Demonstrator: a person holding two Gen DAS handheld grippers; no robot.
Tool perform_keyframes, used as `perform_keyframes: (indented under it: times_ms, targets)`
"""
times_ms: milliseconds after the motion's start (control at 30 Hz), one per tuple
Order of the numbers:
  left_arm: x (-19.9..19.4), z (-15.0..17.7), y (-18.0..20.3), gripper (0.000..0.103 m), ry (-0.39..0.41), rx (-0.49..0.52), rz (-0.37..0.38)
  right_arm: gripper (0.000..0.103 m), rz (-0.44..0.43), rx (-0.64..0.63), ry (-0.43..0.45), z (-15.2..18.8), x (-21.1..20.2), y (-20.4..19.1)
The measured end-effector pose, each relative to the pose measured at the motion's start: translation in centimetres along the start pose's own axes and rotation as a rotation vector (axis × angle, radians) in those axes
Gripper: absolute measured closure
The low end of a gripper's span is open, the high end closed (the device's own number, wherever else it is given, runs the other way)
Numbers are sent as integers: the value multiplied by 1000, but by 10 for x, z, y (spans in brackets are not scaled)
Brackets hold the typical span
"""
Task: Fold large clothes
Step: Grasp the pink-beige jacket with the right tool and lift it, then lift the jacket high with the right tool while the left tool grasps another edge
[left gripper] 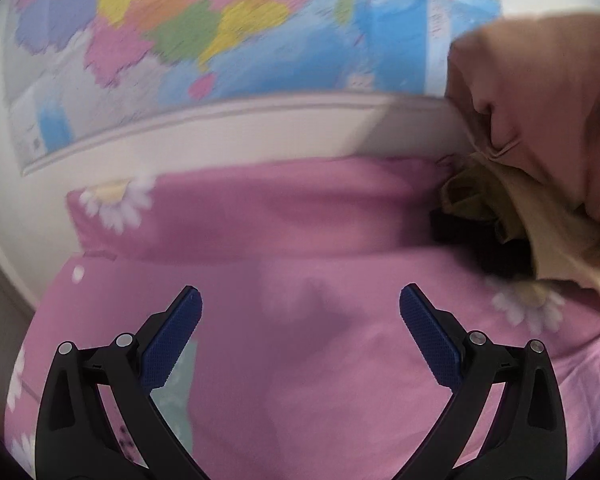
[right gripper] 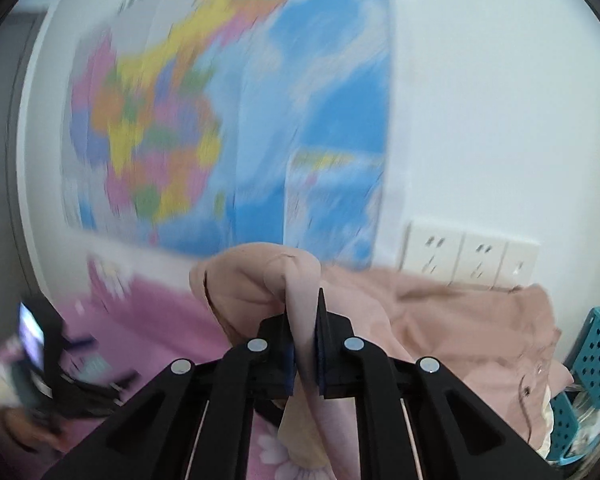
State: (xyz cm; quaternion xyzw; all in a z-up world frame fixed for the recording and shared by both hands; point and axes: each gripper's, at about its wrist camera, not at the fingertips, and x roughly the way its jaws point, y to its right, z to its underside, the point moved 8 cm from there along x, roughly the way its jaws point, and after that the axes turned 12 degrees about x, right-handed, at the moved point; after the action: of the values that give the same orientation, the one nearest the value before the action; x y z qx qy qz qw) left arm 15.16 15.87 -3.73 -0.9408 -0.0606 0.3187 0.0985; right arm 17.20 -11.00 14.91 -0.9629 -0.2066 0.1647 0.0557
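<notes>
- Right hand-held gripper (right gripper: 302,320) clamped on a fold of the pink garment (right gripper: 440,320), which is lifted over the bed (right gripper: 160,320) (floral pink sheet).
- Left hand-held gripper (left gripper: 300,304) spread apart, nothing between its pads, above the sheet.
- Map (right gripper: 220,120) on wall; teal basket (right gripper: 596,344) at right.

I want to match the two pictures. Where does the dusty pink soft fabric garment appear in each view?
Left wrist view: the dusty pink soft fabric garment hangs at the upper right edge, above the pink flowered bedsheet.
Right wrist view: it fills the lower centre and right, with a fold pinched in the right gripper.
Shared landmark: the colourful paper wall map on the white wall behind.
</notes>
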Motion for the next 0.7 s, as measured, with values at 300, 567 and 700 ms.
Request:
perform_keyframes:
  times_ms: [300, 567, 700]
  targets:
    - [-8, -87, 69, 5, 235, 61, 208, 96, -72, 52, 139, -84, -67, 25]
    - [-25, -128, 124, 5, 410, 6, 603, 97, -136, 99, 221, -116, -107, 34]
    - [-29, -140, 146, 5, 418, -15, 722, 97, -147, 106, 223, -119, -117, 37]
